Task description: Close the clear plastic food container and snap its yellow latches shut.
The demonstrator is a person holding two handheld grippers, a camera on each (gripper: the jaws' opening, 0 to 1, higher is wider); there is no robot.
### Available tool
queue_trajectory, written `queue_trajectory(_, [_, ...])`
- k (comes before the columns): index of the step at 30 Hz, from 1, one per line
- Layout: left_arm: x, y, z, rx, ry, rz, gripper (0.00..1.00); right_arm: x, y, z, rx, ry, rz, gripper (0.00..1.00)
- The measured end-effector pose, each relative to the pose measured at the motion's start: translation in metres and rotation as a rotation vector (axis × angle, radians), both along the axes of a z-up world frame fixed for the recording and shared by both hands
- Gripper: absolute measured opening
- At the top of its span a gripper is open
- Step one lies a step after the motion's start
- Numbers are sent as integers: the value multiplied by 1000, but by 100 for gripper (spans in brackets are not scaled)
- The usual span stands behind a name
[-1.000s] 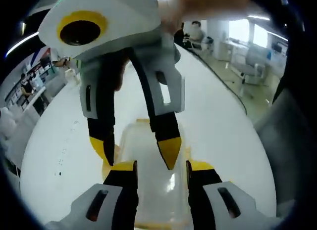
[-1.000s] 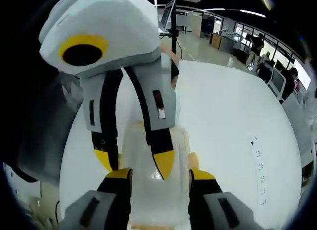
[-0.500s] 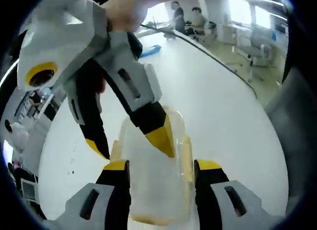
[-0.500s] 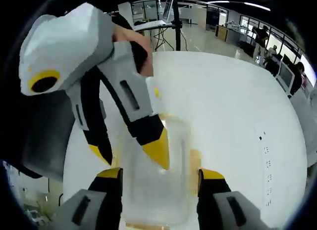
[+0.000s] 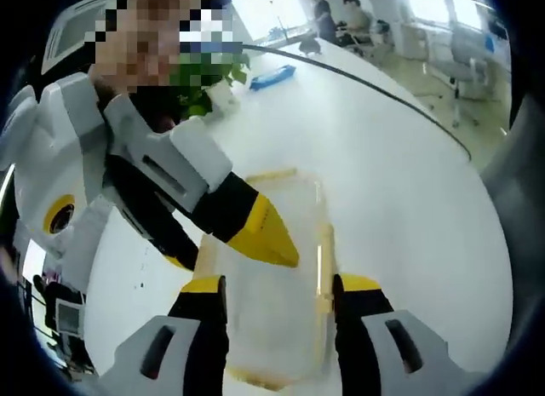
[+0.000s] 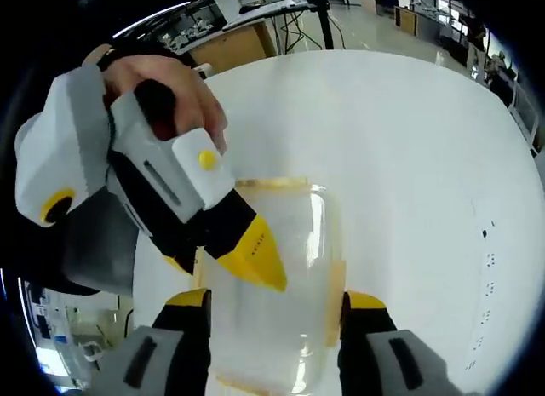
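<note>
Jaws of the left gripper (image 5: pixel 277 287) are seen rising from the bottom of the left gripper view, spread wide to either side of the clear plastic container (image 5: pixel 271 277), which lies on the white desk (image 5: pixel 400 192) between them; whether the yellow tips touch its sides cannot be told, and nothing is gripped. The same container (image 6: pixel 274 277) is seen in the right gripper view, framed in like manner by the parted jaws of the right gripper (image 6: pixel 275 301), with nothing clamped.

The two grippers are held facing each other across the container. In the left gripper view the right gripper (image 5: pixel 234 243) is seen slanting down from the upper left, its yellow-tipped jaws parted, one tip lying over the lid near the container's middle and the other lower tip at the container's left edge. In the right gripper view the left gripper (image 6: pixel 230 260) is seen coming down at a similar slant from the left, held by a hand (image 6: pixel 166 94) wrapped over its top, with one yellow tip over the lid and the other at the left rim.

Yellow latches (image 5: pixel 324 264) are seen along the container's long sides and at its far end (image 6: pixel 271 183); whether they are snapped down cannot be told. A blue object (image 5: pixel 272 76) lies far off on the desk.
</note>
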State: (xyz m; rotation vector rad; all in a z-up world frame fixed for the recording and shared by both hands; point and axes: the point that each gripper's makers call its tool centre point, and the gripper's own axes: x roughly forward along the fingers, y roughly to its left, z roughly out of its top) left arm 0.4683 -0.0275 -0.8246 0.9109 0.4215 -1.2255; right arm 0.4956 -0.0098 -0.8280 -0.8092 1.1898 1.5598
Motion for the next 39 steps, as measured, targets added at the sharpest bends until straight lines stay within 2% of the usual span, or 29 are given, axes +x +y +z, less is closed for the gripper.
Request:
queue_trajectory(2, [5, 1, -2, 7, -5, 30, 44, -2, -1, 0, -13, 1, 5, 59])
queue_trajectory(9, [6, 1, -1, 7, -1, 37, 45, -3, 1, -3, -20, 11, 15, 59])
queue_trajectory(14, [6, -1, -2, 4, 7, 20, 47, -5, 3, -7, -41, 28, 22, 64])
queue_trajectory(18, [1, -1, 0, 21, -15, -37, 49, -6, 4, -8, -55, 44, 31, 66])
queue_trajectory(20, [1, 6, 0, 63, -17, -29, 48, -3, 5, -4, -43, 8, 64, 65])
queue_trajectory(21, [-2, 10, 3, 70, 8, -8, 47, -3, 2, -1, -65, -4, 77, 65])
queue_trajectory(23, [-8, 9, 6, 54, 52, -4, 44, -4, 6, 5, -53, -10, 80, 68])
queue_trajectory(25, [-9, 13, 10, 64, 57, 6, 38, 1, 7, 9, -45, -43, 86, 69])
queue_trajectory(27, [-10, 15, 15, 68, 52, 3, 44, 9, 7, 11, -41, -91, 98, 70])
queue_trajectory(28, [-12, 15, 16, 61, 74, 8, 49, 7, 5, 12, -45, -84, 94, 69])
queue_trajectory(30, [-13, 16, 21, 61, 74, 10, 55, 6, 4, 13, -42, -84, 94, 69])
queue_trajectory(33, [-14, 14, 25, 51, 68, 4, 51, 4, 2, 14, -42, -91, 99, 68])
queue_trajectory(36, [-16, 14, 21, 69, 78, -3, 53, 5, 3, 17, -35, -95, 95, 67])
queue_trajectory(39, [-15, 14, 22, 80, 102, -22, 46, 3, 1, 23, -16, -110, 98, 64])
